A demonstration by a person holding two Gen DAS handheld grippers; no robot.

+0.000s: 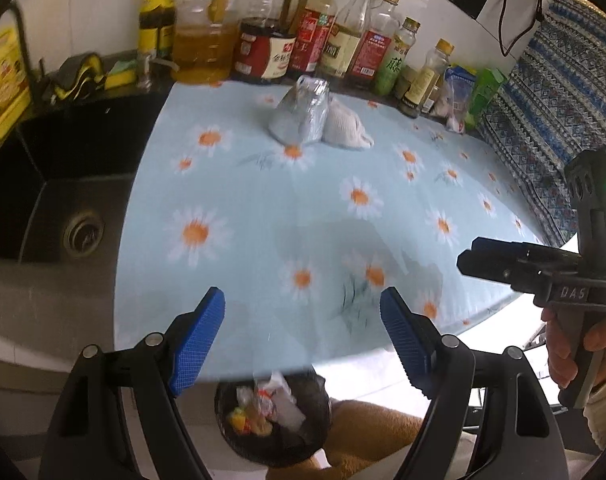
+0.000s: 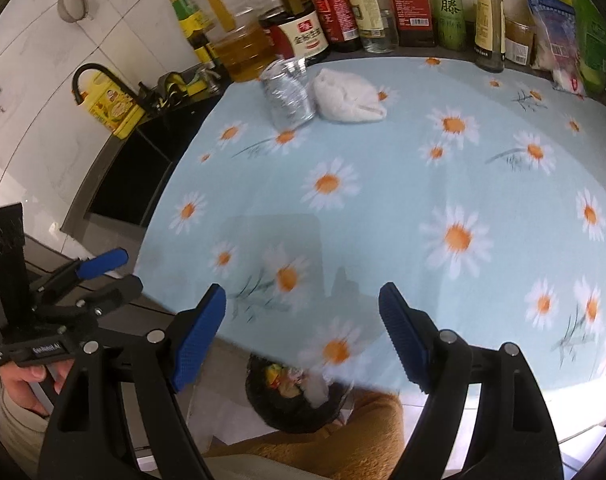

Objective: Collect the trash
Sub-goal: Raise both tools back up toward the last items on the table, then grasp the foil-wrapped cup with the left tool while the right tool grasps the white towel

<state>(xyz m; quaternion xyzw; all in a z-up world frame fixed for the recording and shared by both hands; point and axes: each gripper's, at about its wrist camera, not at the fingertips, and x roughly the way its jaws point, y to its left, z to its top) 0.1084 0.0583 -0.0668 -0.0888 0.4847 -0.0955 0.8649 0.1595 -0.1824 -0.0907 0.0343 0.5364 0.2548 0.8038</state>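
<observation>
Both grippers hang over the near edge of the daisy-print tablecloth (image 1: pixel 263 184), tilted down.

Left gripper (image 1: pixel 303 336): blue pads spread wide, nothing btwn them. Right gripper (image 2: pixel 303 336): same, pads well apart, empty. In the left wrist view the right gripper shows side-on at the right edge w/ the person's hand (image 1: pixel 571 344) on its grip; in the right wrist view the left one shows at the left edge, hand (image 2: pixel 27 384) under it.

Trash: sits in a black-lined bin (image 1: pixel 275 420) on the floor, just below the tablecloth's near edge, directly under the gap btwn the left pads. Inside are crumpled wrappers (image 1: pixel 267 404), white, red & yellow bits, blurred. Same bin (image 2: pixel 295 396) in the right wrist view, again just past the cloth edge.

Far side of the tablecloth: a crinkly clear-silver bag (image 1: pixel 303 110) stands beside a white cloth bundle (image 1: pixel 347 128), touching or nearly so. Behind them, along the cloth's back edge, a row of oil & sauce bottles (image 1: pixel 327 28). Left of the cloth: a dark sink (image 1: pixel 63 200) w/ drain.
</observation>
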